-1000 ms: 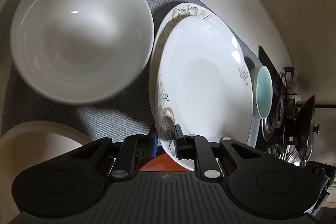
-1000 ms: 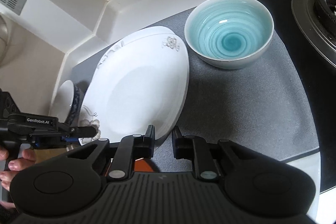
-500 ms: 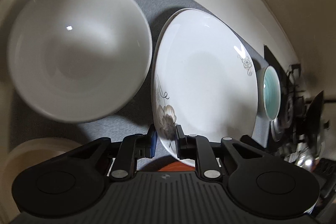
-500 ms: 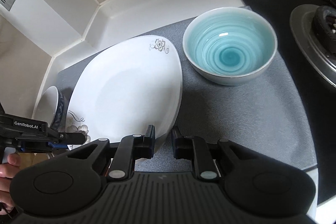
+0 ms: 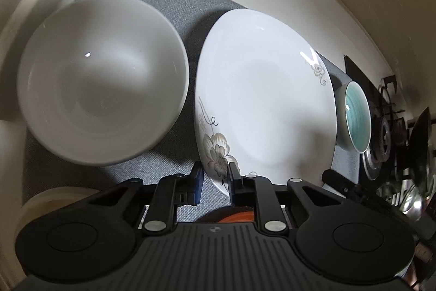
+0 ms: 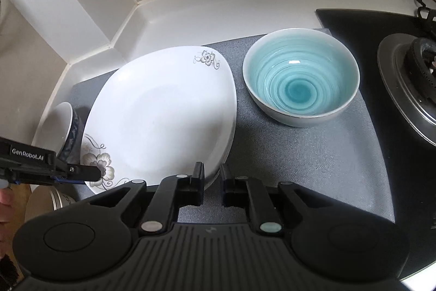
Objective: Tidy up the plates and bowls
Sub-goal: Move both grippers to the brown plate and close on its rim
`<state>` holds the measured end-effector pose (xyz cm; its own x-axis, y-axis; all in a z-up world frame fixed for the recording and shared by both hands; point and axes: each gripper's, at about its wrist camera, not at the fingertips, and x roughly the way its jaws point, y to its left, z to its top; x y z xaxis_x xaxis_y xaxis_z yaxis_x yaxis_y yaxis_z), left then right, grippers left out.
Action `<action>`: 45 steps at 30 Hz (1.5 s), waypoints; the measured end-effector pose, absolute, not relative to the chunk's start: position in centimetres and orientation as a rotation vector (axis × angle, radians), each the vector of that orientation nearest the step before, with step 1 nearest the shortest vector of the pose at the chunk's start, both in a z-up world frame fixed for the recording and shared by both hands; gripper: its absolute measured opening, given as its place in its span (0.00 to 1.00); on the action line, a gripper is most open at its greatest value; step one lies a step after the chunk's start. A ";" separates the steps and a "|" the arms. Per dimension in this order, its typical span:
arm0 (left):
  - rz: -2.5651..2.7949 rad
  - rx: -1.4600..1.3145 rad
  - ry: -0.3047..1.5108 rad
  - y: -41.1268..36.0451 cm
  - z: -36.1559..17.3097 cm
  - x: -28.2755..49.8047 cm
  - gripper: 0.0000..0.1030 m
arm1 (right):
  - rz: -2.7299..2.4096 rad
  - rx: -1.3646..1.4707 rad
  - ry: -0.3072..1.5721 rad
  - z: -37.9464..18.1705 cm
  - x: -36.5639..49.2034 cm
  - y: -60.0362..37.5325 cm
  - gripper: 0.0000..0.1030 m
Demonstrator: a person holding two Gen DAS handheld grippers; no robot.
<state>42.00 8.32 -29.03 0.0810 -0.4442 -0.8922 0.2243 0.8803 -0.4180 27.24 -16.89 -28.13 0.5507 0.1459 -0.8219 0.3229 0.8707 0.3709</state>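
Plate, white with grey flower sprigs at two corners, has swung toward the teal bowl since a second ago, its far sprig now near the bowl's rim, while it lies on the grey mat. Left gripper stays clamped on its flowered near edge, beside the white bowl. Right gripper hangs at the plate's other edge, jaws narrowly parted, gripping nothing.
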 end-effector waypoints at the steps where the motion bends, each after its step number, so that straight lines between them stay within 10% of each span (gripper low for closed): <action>1: -0.499 -0.151 1.373 8.1 -28.3 41.6 0.19 | -0.118 0.535 0.999 -28.0 27.2 -17.0 0.11; 4: -0.507 -0.022 1.250 7.5 -25.9 39.6 0.27 | -0.103 0.534 1.015 -27.4 26.5 -16.8 0.13; 8: -0.547 0.083 1.182 6.7 -24.4 37.1 0.88 | -0.030 0.457 1.072 -27.2 24.6 -14.9 0.38; 13: -0.537 0.132 1.235 6.2 -25.2 35.3 0.88 | 0.041 0.434 1.172 -29.6 22.5 -12.5 0.41; 17: -0.559 0.137 1.281 5.4 -26.0 34.4 0.88 | 0.043 0.440 1.192 -30.7 21.4 -12.6 0.05; 40: -0.607 0.158 1.297 3.3 -28.4 31.5 0.91 | -0.059 0.516 1.149 -30.6 19.1 -16.2 0.28; 45: -0.666 0.062 1.363 4.5 -29.4 31.4 0.55 | -0.059 0.498 1.152 -30.5 18.9 -16.0 0.29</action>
